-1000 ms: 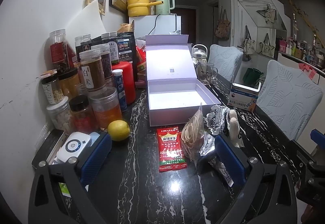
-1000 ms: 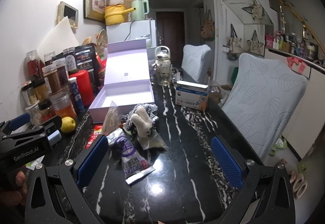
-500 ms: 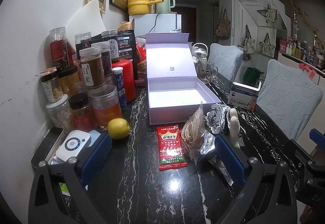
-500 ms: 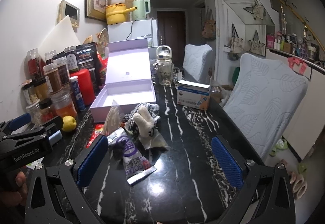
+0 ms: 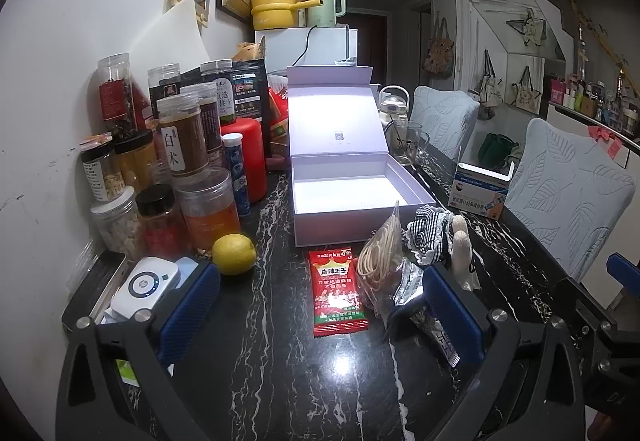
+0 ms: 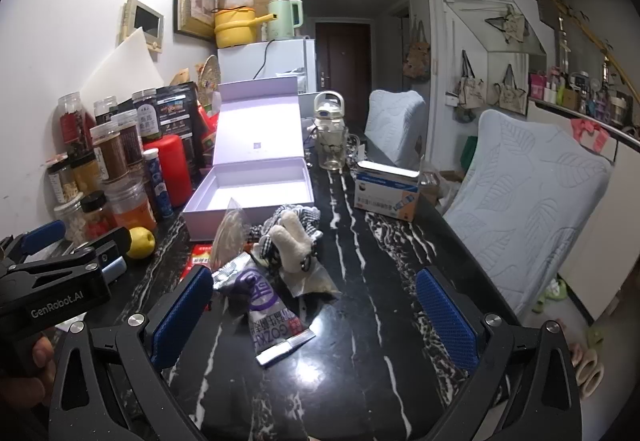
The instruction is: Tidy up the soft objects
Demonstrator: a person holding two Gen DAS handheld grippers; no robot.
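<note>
An open, empty lilac box (image 5: 352,197) (image 6: 256,193) stands mid-table with its lid up. In front of it lies a pile: a checked cloth (image 5: 426,237) (image 6: 298,215), a cream plush toy (image 5: 460,245) (image 6: 292,241), a clear bag of rubber bands (image 5: 380,253) (image 6: 230,229), a red snack packet (image 5: 338,291) and a purple-and-silver packet (image 6: 268,305). My left gripper (image 5: 320,305) is open above the red packet. My right gripper (image 6: 316,305) is open, with the purple packet between its fingers, untouched.
Several jars (image 5: 180,161), a red canister (image 5: 246,157) and a lemon (image 5: 234,254) crowd the left wall side. A tin with a white device (image 5: 144,285) is near the left finger. A blue-and-white box (image 6: 386,193), a glass kettle (image 6: 330,139) and two chairs (image 6: 528,193) are on the right.
Both grippers have drifted slightly; the views are almost unchanged. Nothing was taken hold of or moved.
</note>
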